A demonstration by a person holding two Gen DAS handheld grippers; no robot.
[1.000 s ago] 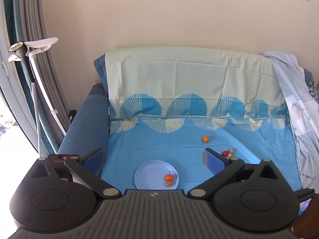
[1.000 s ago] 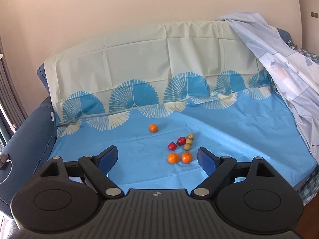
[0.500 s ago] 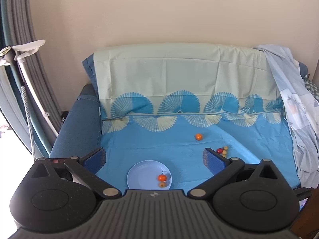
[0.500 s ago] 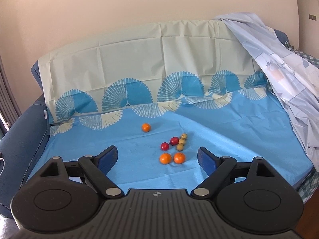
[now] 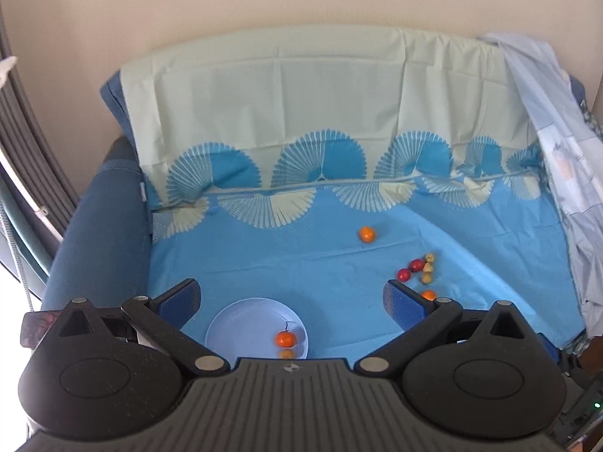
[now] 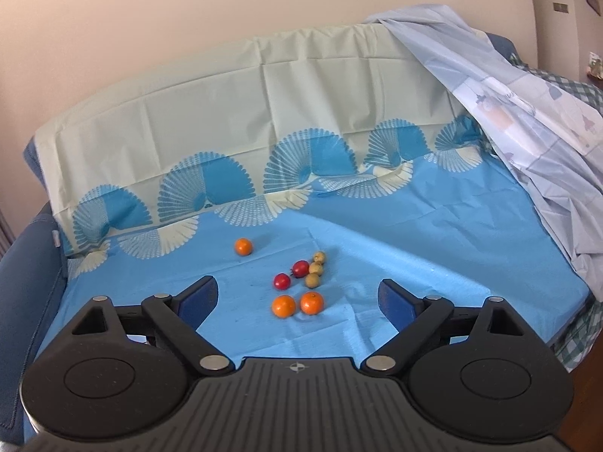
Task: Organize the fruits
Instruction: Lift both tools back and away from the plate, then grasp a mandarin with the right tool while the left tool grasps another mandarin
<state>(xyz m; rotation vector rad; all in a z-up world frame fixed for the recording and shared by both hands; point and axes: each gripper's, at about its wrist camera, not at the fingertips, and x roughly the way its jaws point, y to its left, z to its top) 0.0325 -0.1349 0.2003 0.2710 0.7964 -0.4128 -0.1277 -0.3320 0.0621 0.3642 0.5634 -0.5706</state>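
Right tool is held spread wide with nothing between the blue pads; its jaws have just been opening further, presumably to straddle a fruit. It is aimed down at the loose cluster on the sofa's blue sheet: 2 oranges nearest, touching or nearly so, 2 red fruits just behind, 3 small yellow-brown fruits in a row beside those. 1 stray orange lies apart, further back toward the backrest.

Left tool is likewise released, nothing gripped, and is pointed over the pale blue plate, which sits near the seat's front edge. 1 stemmed orange fruit is already on the plate, with a second orange-brown piece partly hidden by the tool body beside it.

Judgement: the plate is being used as the collection point, so most of the sorting is not yet done. The near oranges look like the easiest next pick for the right tool; round fruit on soft cloth may roll if nudged off-centre
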